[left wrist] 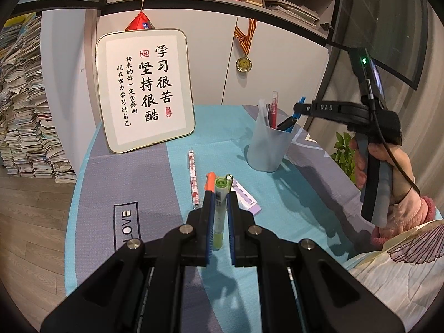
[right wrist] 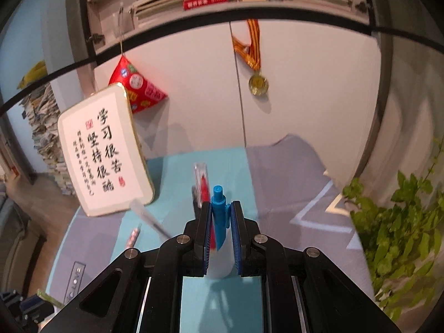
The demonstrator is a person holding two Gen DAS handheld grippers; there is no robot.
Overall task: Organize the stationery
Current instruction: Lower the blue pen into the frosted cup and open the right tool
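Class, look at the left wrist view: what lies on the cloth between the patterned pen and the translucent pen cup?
In the left wrist view, only bare teal tablecloth lies between the patterned pen and the pen cup; nothing else sits there.

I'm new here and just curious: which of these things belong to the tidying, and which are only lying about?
Part of the job:
green highlighter
blue pen
pen cup
patterned pen
orange marker

Just there:
framed calligraphy
medal
plant
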